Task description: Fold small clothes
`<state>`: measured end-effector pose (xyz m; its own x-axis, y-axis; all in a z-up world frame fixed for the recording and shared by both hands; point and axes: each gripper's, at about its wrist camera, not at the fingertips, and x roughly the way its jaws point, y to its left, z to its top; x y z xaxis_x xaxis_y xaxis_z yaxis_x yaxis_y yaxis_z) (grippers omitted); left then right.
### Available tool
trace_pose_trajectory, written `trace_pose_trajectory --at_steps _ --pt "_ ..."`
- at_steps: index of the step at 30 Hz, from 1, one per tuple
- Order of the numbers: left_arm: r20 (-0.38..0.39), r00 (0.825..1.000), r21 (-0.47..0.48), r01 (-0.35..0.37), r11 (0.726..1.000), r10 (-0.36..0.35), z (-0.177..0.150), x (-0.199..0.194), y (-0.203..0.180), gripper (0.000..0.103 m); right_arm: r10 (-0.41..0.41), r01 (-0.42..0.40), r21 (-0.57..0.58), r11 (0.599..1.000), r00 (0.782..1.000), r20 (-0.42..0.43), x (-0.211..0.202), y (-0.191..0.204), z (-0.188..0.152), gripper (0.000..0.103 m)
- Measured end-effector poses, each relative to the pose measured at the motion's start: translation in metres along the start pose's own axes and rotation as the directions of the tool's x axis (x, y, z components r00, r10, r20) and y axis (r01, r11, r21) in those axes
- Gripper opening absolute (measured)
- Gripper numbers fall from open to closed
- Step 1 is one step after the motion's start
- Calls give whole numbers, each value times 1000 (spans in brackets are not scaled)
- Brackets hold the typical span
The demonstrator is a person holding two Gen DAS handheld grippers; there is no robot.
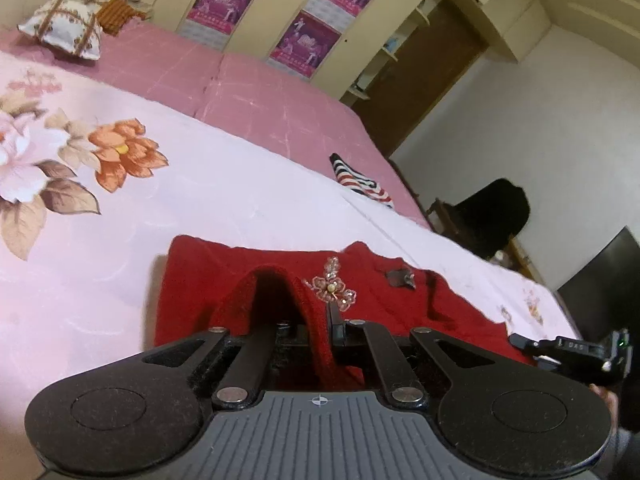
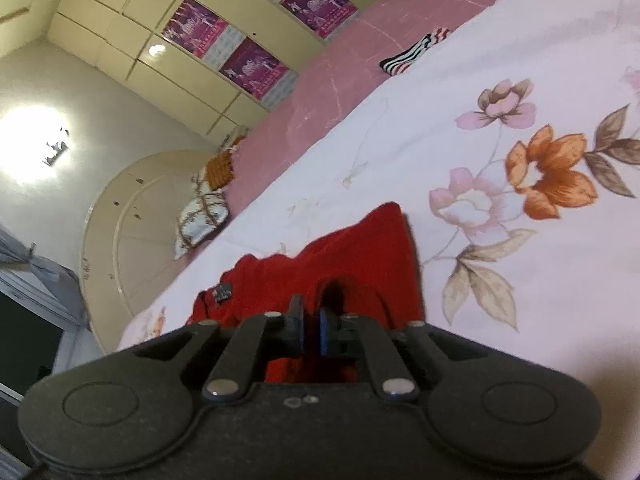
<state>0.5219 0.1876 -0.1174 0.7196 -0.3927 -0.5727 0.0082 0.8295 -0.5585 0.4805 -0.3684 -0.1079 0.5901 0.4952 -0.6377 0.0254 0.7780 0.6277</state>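
Item: red top (image 1: 280, 280), spread on the floral sheet (image 1: 200, 184) at the bed's near edge, beaded flower (image 1: 332, 288) face up

Left gripper (image 1: 320, 320): clenched on a raised fold of the red knit, which runs up between its fingers

Right gripper (image 2: 310, 328): jaws a little apart, blue pads showing a slit; no cloth seen pressed between them, red knit just beyond the tips

Risks: with only one corner held, the fold may land skewed; the right jaws may close on the sheet along with the knit; beads may snag a finger

Surroundings: striped garment (image 1: 360, 180) well apart toward the far side, pillow (image 1: 68, 28) at the head, wardrobe (image 1: 248, 4) behind; nothing lies in the fold's path
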Motion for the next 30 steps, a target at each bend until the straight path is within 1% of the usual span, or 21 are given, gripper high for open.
trace_pose_trajectory --at_steps 1,2,3,5,6,8,10,12,13,14,15,16,17,18,20,21,23,25,27,29,30 --pt "2 1000 -1 7 1000 -7 0 2 1 4 9 -9 3 1000 1000 11 1 -3 1 17" --pt "5 1000 -2 11 1000 -11 0 4 3 19 15 -15 6 1000 1000 16 2 -5 3 19" --pt "15 1000 -2 16 1000 -16 0 5 4 46 22 -22 10 1000 1000 18 3 -7 5 19" --pt "69 997 6 17 1000 -17 2 2 3 79 36 -36 14 999 999 29 4 -10 7 23" --pt "98 995 8 10 1000 -11 3 -1 2 83 39 -40 13 999 999 35 3 -11 8 25" --pt "107 994 17 -10 1000 9 6 0 1 83 34 -34 7 999 998 47 3 -11 9 29" --pt "69 995 55 -73 996 70 8 7 -2 78 30 -30 -2 1000 998 49 2 -11 10 30" --pt "37 994 107 -110 988 106 7 13 -5 64 21 -20 -16 1000 998 56 2 -8 10 31" --pt "25 992 121 -127 985 124 6 15 -6 61 6 -4 -35 999 998 58 1 -5 10 31" --pt "26 989 142 -145 979 142 4 16 -7 53 -10 14 -57 998 998 67 1 -1 10 34" --pt "29 988 152 -157 976 155 3 16 -7 44 -35 43 -91 995 996 85 -2 4 9 49" --pt "34 985 156 -173 973 170 3 15 -8 38 -47 59 -125 990 994 98 -3 9 8 53" --pt "39 982 151 -187 971 183 3 15 -7 26 -57 73 -156 985 993 102 -3 13 8 54" --pt "41 982 135 -188 973 184 4 14 -4 20 -71 89 -186 979 992 102 -2 18 7 54" --pt "52 982 114 -189 975 184 3 9 3 15 -105 124 -267 956 991 85 4 30 4 51" --pt "57 981 112 -190 975 185 3 9 3 15 -125 144 -307 941 989 83 7 36 2 49" --pt "62 980 119 -195 973 189 2 8 2 15 -141 176 -382 907 983 118 7 49 -4 47" --pt "63 980 128 -194 973 188 1 8 1 15 -118 172 -379 909 980 161 1 53 -3 47" --pt "61 980 147 -198 969 191 1 8 -1 15 -98 170 -369 914 974 206 -6 55 -2 51" --pt "63 977 173 -212 962 204 1 10 -5 15 -88 147 -406 902 983 161 -2 59 -1 51" --pt "66 974 187 -223 957 215 1 12 -7 18 -119 165 -447 879 984 131 6 64 -2 49"
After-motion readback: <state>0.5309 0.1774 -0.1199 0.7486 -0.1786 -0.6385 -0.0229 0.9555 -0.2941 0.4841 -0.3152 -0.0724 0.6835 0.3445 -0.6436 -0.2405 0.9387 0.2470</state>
